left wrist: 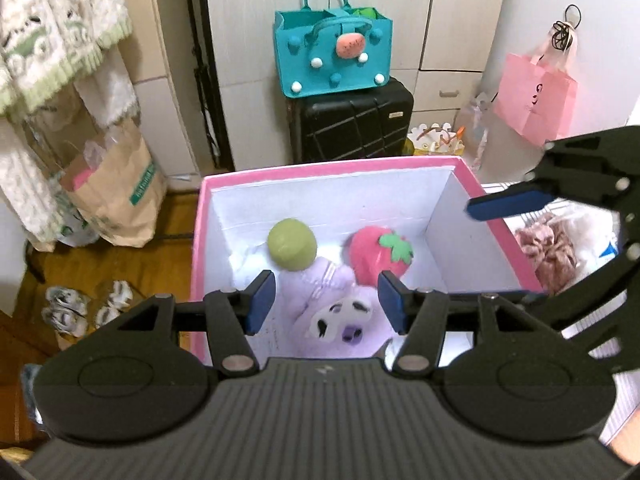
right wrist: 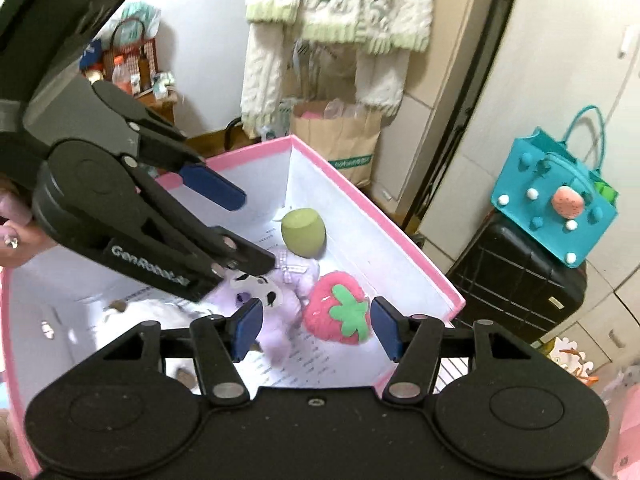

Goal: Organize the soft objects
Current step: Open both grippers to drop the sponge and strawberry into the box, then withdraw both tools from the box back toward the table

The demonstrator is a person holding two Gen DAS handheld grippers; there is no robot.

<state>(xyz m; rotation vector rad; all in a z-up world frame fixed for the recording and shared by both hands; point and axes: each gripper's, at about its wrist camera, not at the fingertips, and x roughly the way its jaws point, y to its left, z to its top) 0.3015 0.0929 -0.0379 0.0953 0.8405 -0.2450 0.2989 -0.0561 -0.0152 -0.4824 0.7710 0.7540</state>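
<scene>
Three soft toys sit on the floor of the pink-rimmed, white-walled cardboard box below your hands: a smooth, rounded olive-green squishy ball toward the far wall, a fuzzy pink strawberry plush with a flat green felt leaf cap beside it, and a pale lilac plush doll with a white face, black eye patches and a checked bow, lying nearest you and touching both. Printed paper lines the box bottom under them.

Your left gripper hangs over the lilac doll with its blue rubber pads parted to a middling gap; nothing is between them, and the doll lies loose beneath. Your right gripper hangs over the strawberry, its pads likewise apart and gripping nothing. Each black ribbed tool shows in the other's view, jaws angled down into the box.

Beyond the box stand a hard black ribbed suitcase topped by a teal felt tote with pom-poms, a brown paper bag, a glossy pink paper bag hanging on the wall, and a fluffy cream-and-green knit garment.
</scene>
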